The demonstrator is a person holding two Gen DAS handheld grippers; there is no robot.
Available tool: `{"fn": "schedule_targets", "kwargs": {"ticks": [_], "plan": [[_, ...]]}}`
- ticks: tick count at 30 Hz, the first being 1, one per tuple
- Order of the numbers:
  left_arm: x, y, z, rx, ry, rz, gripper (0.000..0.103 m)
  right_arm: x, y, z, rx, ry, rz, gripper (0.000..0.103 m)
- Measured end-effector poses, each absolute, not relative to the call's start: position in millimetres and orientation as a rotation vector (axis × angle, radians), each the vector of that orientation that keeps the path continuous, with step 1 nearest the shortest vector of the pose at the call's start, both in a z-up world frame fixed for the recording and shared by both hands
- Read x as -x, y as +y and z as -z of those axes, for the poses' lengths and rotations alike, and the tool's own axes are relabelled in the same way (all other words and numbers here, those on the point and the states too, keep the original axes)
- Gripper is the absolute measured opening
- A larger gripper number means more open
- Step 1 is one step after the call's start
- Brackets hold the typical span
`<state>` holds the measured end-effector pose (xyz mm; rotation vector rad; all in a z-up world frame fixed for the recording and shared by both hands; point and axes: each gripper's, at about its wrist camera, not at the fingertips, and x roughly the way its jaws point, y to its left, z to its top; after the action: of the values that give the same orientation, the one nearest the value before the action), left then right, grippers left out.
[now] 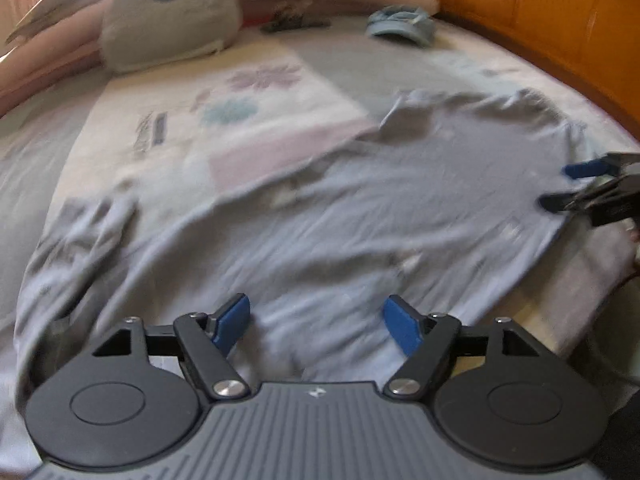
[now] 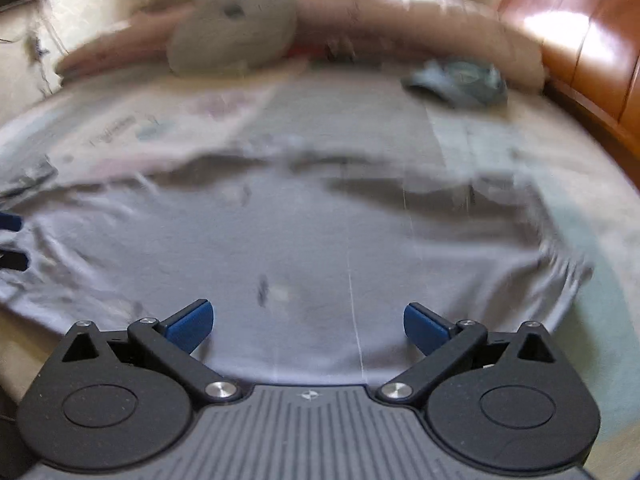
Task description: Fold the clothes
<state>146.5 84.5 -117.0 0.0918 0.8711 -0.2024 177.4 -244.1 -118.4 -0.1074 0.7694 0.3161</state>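
A light grey-blue T-shirt [image 1: 320, 216] lies spread flat on the bed, a sleeve bunched at its left end. My left gripper [image 1: 316, 322] hovers open over the shirt's near edge, nothing between its blue pads. The right gripper [image 1: 560, 186] shows at the far right of the left wrist view, open at the shirt's right edge. In the right wrist view the same shirt [image 2: 312, 240] fills the middle, and my right gripper [image 2: 308, 322] stands open above its near hem. The left gripper's blue pads [image 2: 10, 222] peek in at the left edge there. Both views are blurred.
The bed [image 1: 280, 92] has a pale floral cover. A grey round cushion [image 1: 172, 20] and pink pillows sit at the back. A folded blue-grey garment [image 1: 402, 26] lies at the back right. An orange-brown padded headboard [image 1: 560, 32] runs along the right side.
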Motion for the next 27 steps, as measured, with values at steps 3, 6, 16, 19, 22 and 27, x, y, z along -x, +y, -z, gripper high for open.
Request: {"fn": "schedule_targets", "kwargs": {"ticks": [3,6,16,19,22,27], "plan": [[-137,91,115,-0.068,0.885,0.185,0.08,-177,-252,124,0.077,0.789,-0.312,0.103],[-139,85,108,-0.127,0.888,0.16,0.08,-181,-269,114,0.052,0.761,-0.296,0.103],[-144,85,117,-0.048,0.909,0.125,0.081,-223,-339,123,-0.082,0.722,-0.141,0.103],[-143,84,112,-0.088,0.905,0.108,0.081,-204,-341,125,-0.054,0.715,-0.136,0.103],[-146,72,105,-0.169,0.868,0.134,0.081,-197,-334,117,-0.038,0.724,-0.121,0.103],[-162,60,109,-0.164,0.871,0.165,0.081,-192,-307,103,-0.002,0.663,-0.19,0.103]]}}
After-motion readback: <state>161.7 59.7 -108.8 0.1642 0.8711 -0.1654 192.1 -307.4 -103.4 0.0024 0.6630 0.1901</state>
